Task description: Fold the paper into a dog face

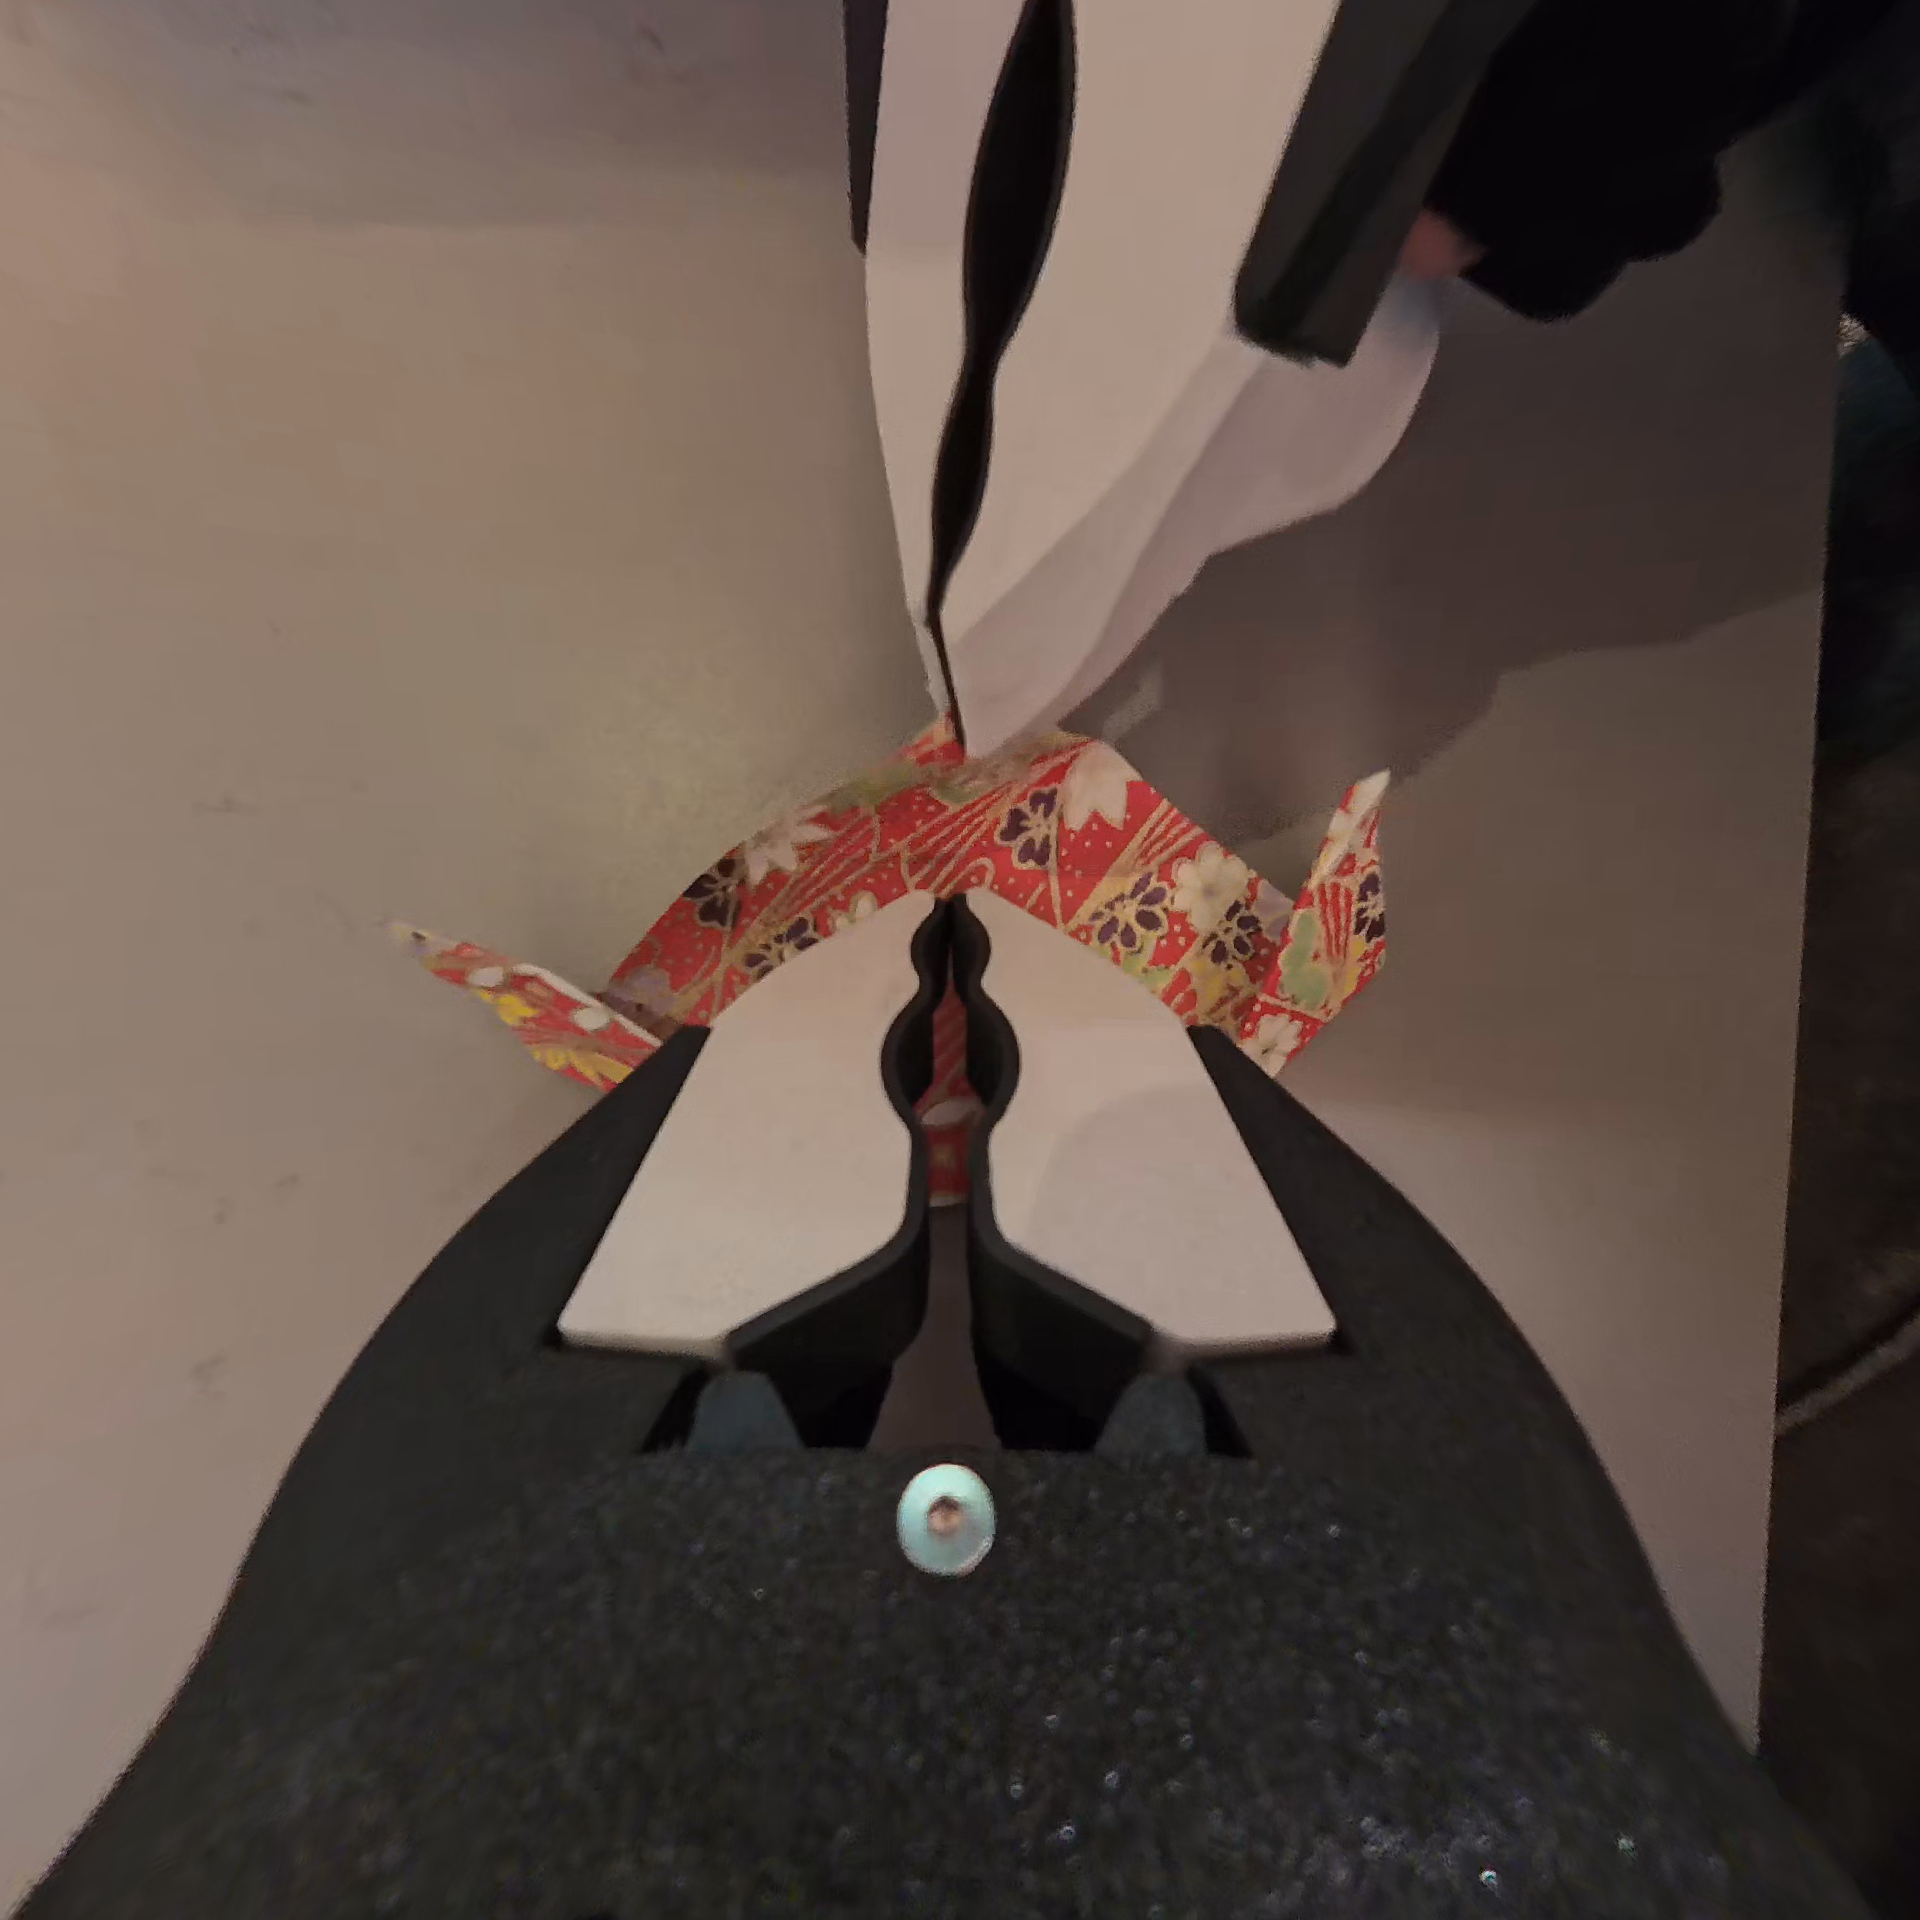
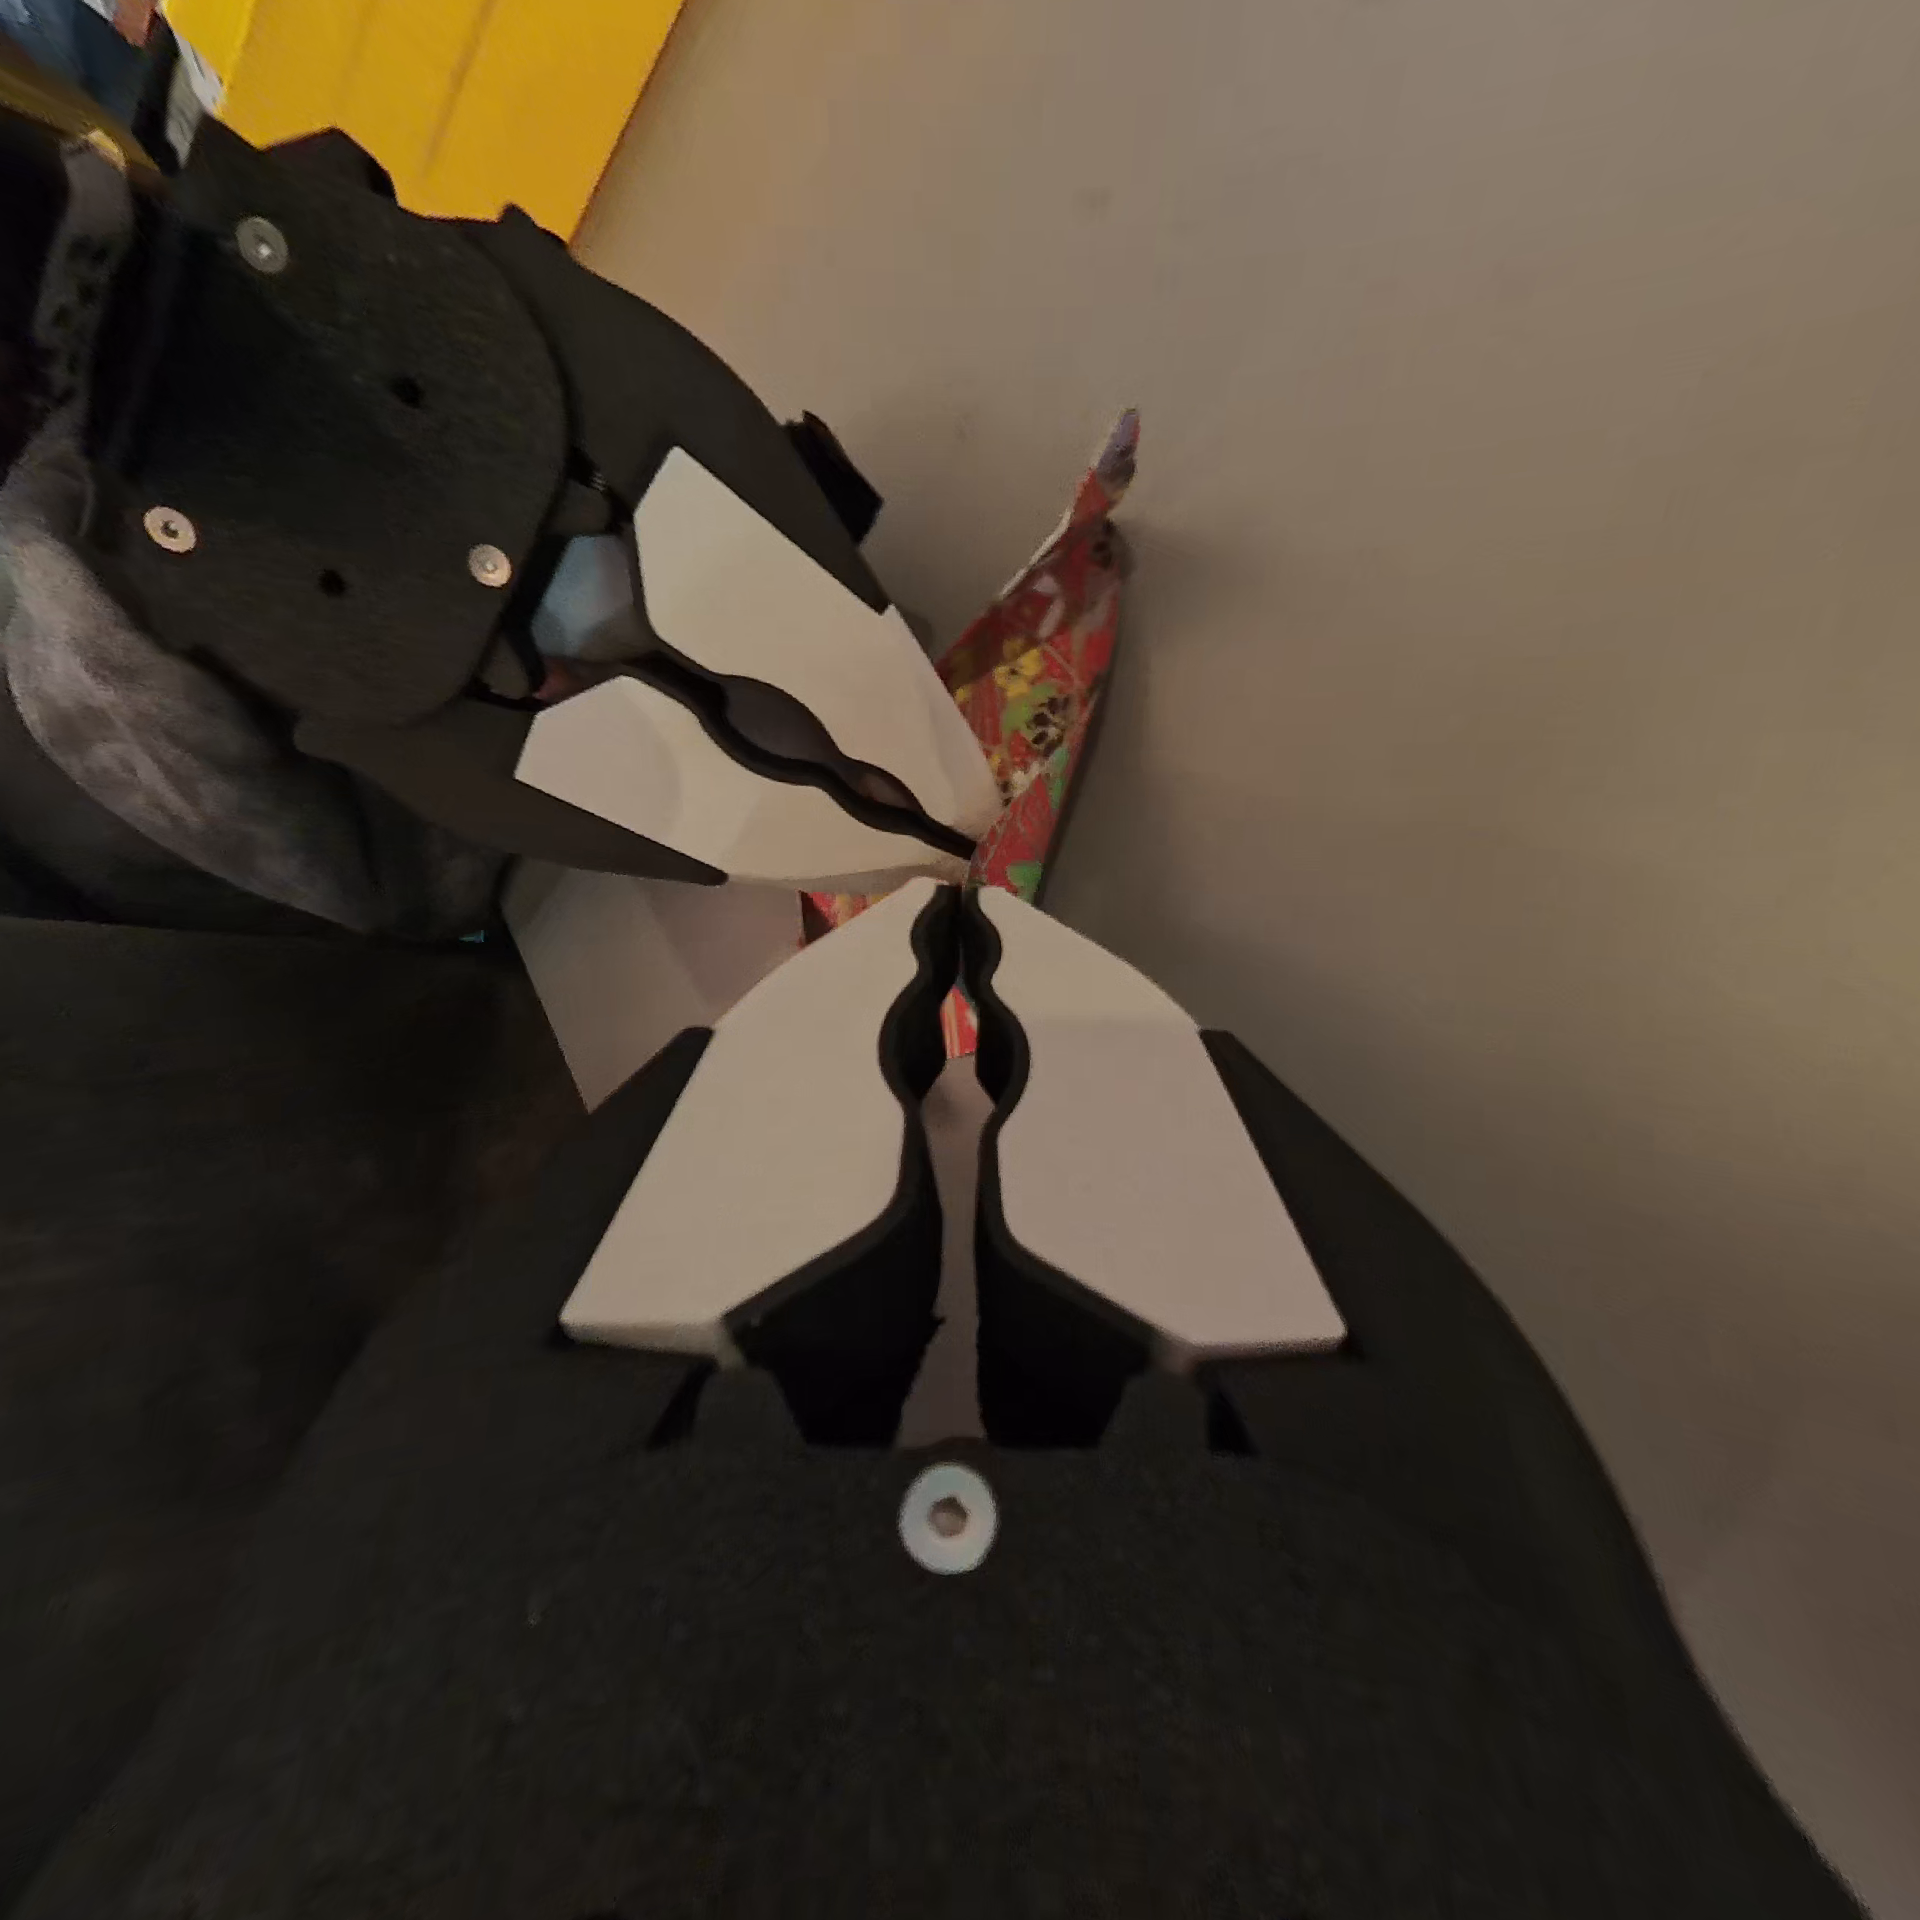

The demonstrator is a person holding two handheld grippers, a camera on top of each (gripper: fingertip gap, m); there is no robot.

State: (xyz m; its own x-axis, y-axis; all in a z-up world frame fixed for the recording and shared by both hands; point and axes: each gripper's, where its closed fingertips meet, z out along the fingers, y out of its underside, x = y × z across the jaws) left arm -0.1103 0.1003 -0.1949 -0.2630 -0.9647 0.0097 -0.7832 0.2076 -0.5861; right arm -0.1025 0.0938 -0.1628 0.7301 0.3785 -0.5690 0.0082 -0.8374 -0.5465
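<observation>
Paper (image 1: 997,862): red floral-patterned origami sheet, partly folded, raised off pale table (image 1: 312,520), arched between both tongs. Left gripper (image 1: 951,920): clenched on near edge of paper, strip of it visible between jaws. Right gripper (image 2: 961,904): clamped on opposite edge, tips nearly touching left gripper's. Paper ends stick out either side.
</observation>
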